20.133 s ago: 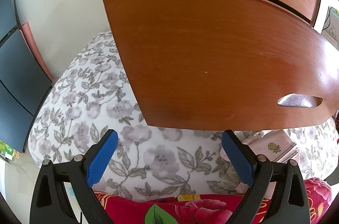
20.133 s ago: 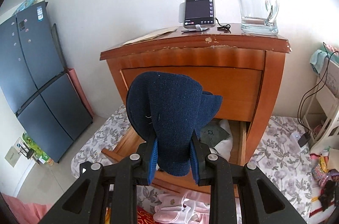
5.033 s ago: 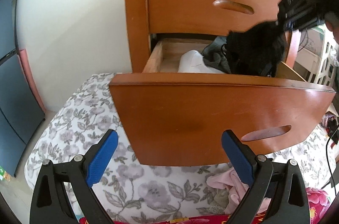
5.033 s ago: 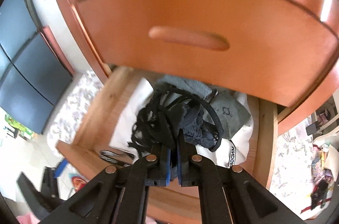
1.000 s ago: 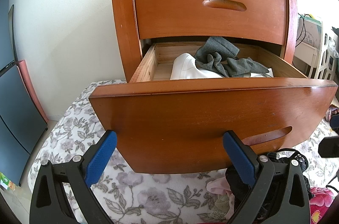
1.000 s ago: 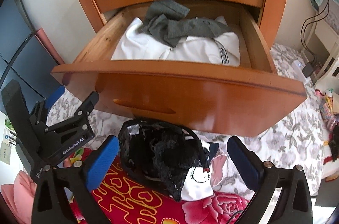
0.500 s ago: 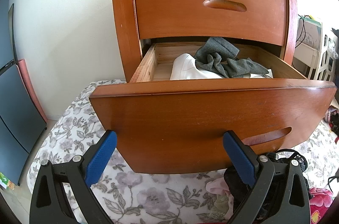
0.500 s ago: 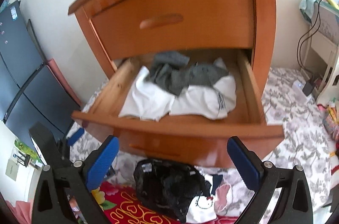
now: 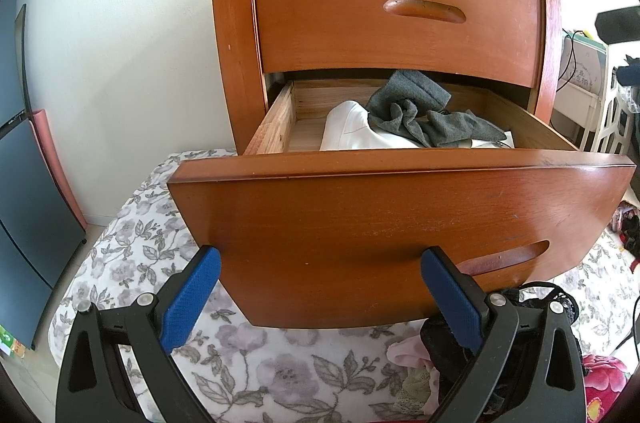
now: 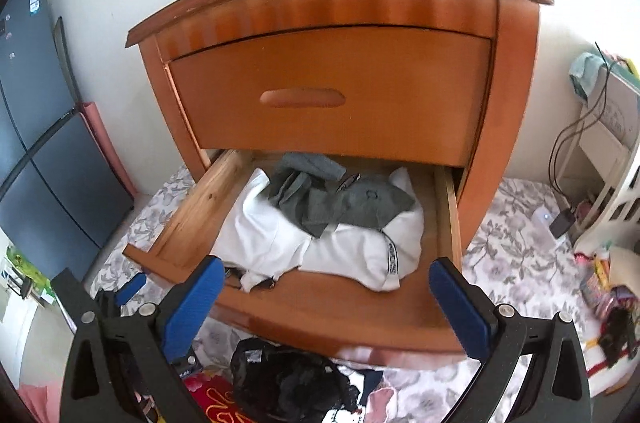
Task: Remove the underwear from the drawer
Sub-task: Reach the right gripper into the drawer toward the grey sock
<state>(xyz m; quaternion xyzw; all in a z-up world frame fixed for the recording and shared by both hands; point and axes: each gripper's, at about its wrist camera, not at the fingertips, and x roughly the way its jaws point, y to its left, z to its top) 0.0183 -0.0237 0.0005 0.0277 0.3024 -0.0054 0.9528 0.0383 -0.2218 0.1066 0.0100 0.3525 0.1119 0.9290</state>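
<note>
Bedroom corner, white wall, wooden nightstand (image 10: 340, 95) standing on a floral bedspread (image 9: 132, 263); dark fridge (image 10: 36, 127) sitting at the left edge. Upper drawer shut, lower drawer (image 9: 400, 223) pulled well out.

Inside it, a grey underwear piece (image 10: 336, 201) is lying crumpled on top of a white garment (image 10: 320, 243); in the left wrist view the same grey piece (image 9: 424, 115) is poking above the drawer front. A black lacy piece (image 10: 288, 383) is already lying outside, on the bedding below the drawer front, beside a pink garment (image 9: 408, 351).

Right gripper (image 10: 324, 303) is hovering above the drawer front, jaws spread wide, pinching nothing. Left gripper (image 9: 320, 295) is sitting low in front of the drawer face, jaws also spread wide, empty.

Handling guess: the grey piece is looking light, soft, limp knit, not fragile and not slippery, so it is likely bunching and draping once lifted. Best hold is probably the raised fold at the top of the heap, pinched shallow so the white garment underneath is not coming along. White one is looking bulkier; its banded edge (image 10: 392, 255) is offering a firmer grab spot.
</note>
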